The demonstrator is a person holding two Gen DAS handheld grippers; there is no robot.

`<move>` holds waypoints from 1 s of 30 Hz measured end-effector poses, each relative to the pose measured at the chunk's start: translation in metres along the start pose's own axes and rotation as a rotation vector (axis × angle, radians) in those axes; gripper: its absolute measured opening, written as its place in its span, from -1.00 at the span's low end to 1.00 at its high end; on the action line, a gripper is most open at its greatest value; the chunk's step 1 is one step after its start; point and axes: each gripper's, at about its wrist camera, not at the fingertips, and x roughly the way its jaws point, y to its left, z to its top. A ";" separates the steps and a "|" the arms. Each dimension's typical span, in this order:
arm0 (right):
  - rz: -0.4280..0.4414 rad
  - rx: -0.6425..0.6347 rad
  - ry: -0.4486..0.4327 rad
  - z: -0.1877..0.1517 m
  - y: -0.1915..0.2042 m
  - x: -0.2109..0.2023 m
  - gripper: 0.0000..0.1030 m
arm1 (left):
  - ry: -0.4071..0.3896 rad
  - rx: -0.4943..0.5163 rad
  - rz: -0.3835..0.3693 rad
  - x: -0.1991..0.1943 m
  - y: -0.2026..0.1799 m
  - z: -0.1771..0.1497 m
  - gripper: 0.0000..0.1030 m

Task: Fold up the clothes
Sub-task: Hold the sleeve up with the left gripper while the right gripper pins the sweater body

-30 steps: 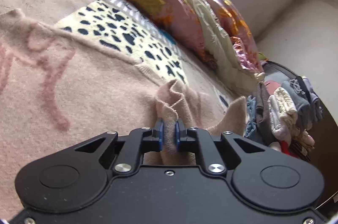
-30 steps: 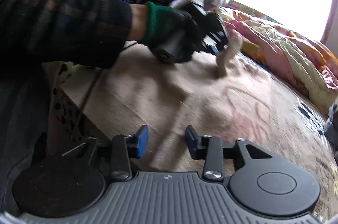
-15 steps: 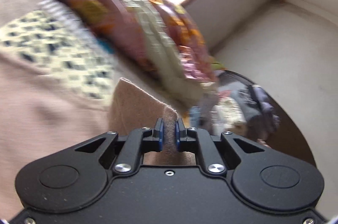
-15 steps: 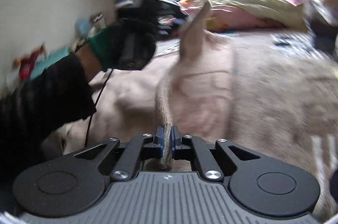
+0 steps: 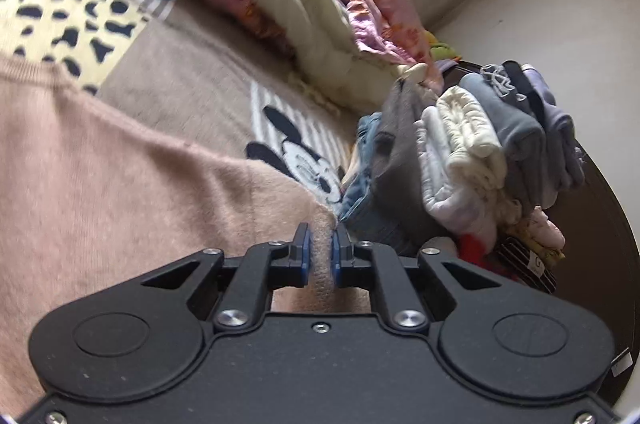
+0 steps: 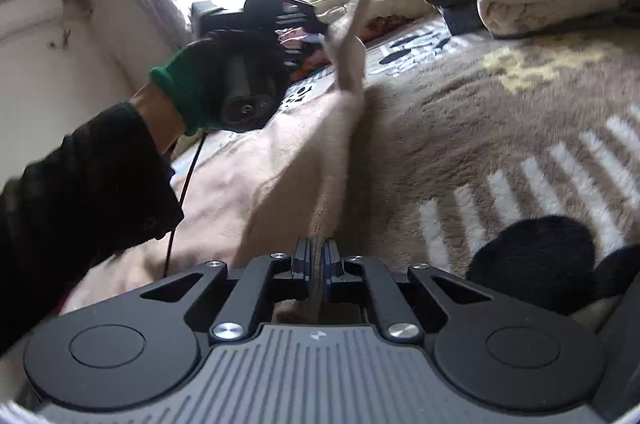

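- The left gripper (image 5: 319,256) has its jaws pressed together on one edge of the pink sweater (image 5: 120,191), probably so that this edge stays under control for the fold.
- The right gripper (image 6: 316,270) is also clamped on the same sweater's edge, lower down.
- Between the two grips the fabric rises off the blanket (image 6: 500,127) on the bed.
- The stack of folded clothes (image 5: 472,151) sits at the bed's edge, possibly where the sweater will go.
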 end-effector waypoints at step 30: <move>0.047 -0.799 0.141 -0.034 0.134 0.042 -0.84 | -0.152 -0.068 0.119 -0.147 0.171 0.009 -0.85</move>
